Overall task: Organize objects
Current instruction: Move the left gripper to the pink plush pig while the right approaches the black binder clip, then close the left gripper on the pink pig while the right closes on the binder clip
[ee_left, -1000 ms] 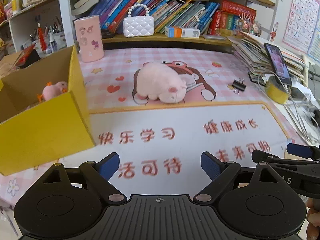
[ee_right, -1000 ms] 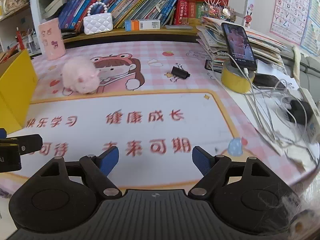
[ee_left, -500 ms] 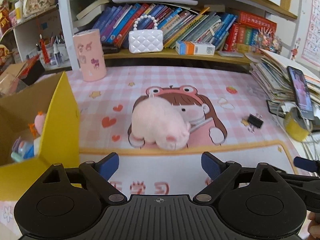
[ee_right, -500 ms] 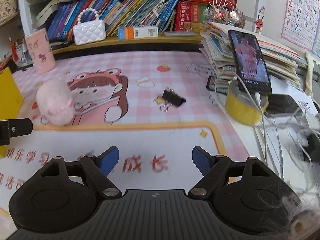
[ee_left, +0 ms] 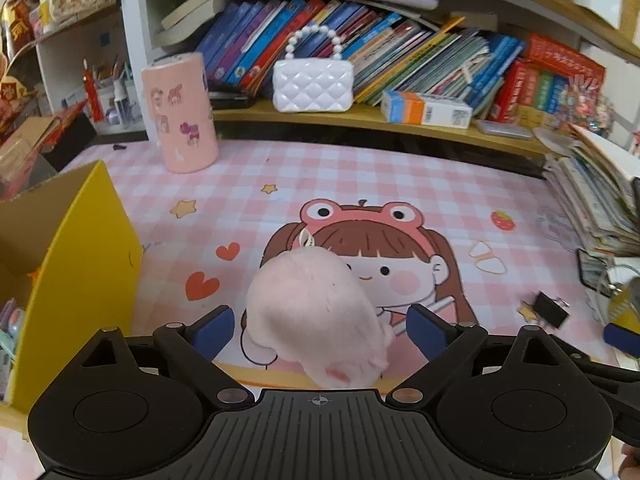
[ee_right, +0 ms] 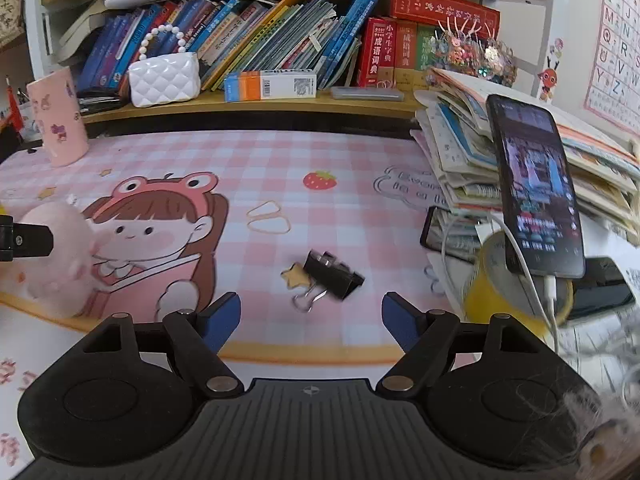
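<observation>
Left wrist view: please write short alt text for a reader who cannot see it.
Open left gripper with a pink plush toy between its blue fingers, not pressed. A yellow box stands to the left on a pink checked mat.

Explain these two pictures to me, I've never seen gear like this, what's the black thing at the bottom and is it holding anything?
The black shape at the bottom of each picture is a hand-held gripper, a two-fingered tool that a person carries, one in each hand. A wide-angle camera sits on each and looks forward along its blue-tipped fingers, so each picture is that tool's own view.

In the left view, the left hand-held gripper is open, with a pink plush toy lying between its fingers; the pads do not press on it. A yellow box stands to the left.

In the right view, the right hand-held gripper has its jaws closing slightly, with nothing between them. A black binder clip lies just ahead on the pink checked desk mat. A phone leans at the right.

Nothing is held.
</observation>
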### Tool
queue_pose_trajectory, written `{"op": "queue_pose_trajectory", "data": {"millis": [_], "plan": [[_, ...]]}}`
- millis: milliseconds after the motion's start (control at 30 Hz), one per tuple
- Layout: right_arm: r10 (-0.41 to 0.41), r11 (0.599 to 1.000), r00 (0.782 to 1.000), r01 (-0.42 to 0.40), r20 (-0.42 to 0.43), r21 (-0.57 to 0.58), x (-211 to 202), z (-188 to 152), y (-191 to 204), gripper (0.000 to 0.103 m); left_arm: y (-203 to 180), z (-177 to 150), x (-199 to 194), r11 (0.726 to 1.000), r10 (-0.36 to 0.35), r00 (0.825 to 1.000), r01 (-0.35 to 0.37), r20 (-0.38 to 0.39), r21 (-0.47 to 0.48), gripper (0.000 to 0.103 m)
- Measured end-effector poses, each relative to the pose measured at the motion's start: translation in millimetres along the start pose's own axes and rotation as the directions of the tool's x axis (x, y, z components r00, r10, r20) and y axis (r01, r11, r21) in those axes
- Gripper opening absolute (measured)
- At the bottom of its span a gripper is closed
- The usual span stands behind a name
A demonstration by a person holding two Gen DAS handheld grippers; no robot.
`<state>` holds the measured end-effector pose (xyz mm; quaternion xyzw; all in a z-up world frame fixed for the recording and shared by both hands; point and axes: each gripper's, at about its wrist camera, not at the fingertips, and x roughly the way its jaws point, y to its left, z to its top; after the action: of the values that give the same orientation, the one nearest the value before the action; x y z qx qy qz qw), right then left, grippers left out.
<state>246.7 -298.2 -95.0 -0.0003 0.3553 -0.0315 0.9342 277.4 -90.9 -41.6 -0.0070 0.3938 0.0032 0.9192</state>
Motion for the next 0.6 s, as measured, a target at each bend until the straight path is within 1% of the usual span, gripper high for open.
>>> {"op": "queue_pose_trajectory", "data": {"millis": [167,300,367,400,500,533,567,600], "plan": [[-0.014,1.000,1.000,0.013,-0.014,-0.025,25.6,8.4,-4.1,0.077,-0.6,2.9,25.9,0.999,0.027,0.999,-0.028,-0.046,-0.020,0.095],[-0.018,0.999,1.000,0.017,-0.013,-0.042,46.4,12.5,-6.1,0.077,-0.9,3.4,46.5,0.999,0.028,0.996,-0.032,-0.088,-0.038,0.095],[-0.019,0.999,1.000,0.018,-0.025,-0.043,55.9,14.4,-7.8,0.076,-1.7,3.5,54.5,0.998,0.041,0.994,-0.045,-0.102,-0.040,0.095],[-0.019,0.999,0.999,0.017,-0.029,-0.042,59.8,14.9,-8.9,0.074,-2.1,3.2,57.6,0.998,0.047,0.993,-0.052,-0.106,-0.039,0.095],[-0.011,0.999,0.999,0.009,-0.046,-0.035,69.1,15.7,-12.5,0.063,-2.7,2.9,65.1,0.998,0.058,0.991,-0.062,-0.117,-0.033,0.095],[-0.001,1.000,0.999,0.000,-0.040,-0.026,69.3,16.0,-14.4,0.057,-2.6,2.6,66.9,0.997,0.059,0.991,-0.063,-0.118,-0.033,0.095],[0.007,1.000,0.999,-0.008,-0.041,-0.023,70.1,16.4,-15.5,0.054,-2.4,3.1,68.8,0.997,0.061,0.991,-0.065,-0.119,-0.031,0.095],[0.018,1.000,0.999,-0.019,-0.040,-0.020,70.6,17.1,-16.4,0.047,-2.0,2.9,70.7,0.997,0.061,0.991,-0.065,-0.122,-0.031,0.094]]}}
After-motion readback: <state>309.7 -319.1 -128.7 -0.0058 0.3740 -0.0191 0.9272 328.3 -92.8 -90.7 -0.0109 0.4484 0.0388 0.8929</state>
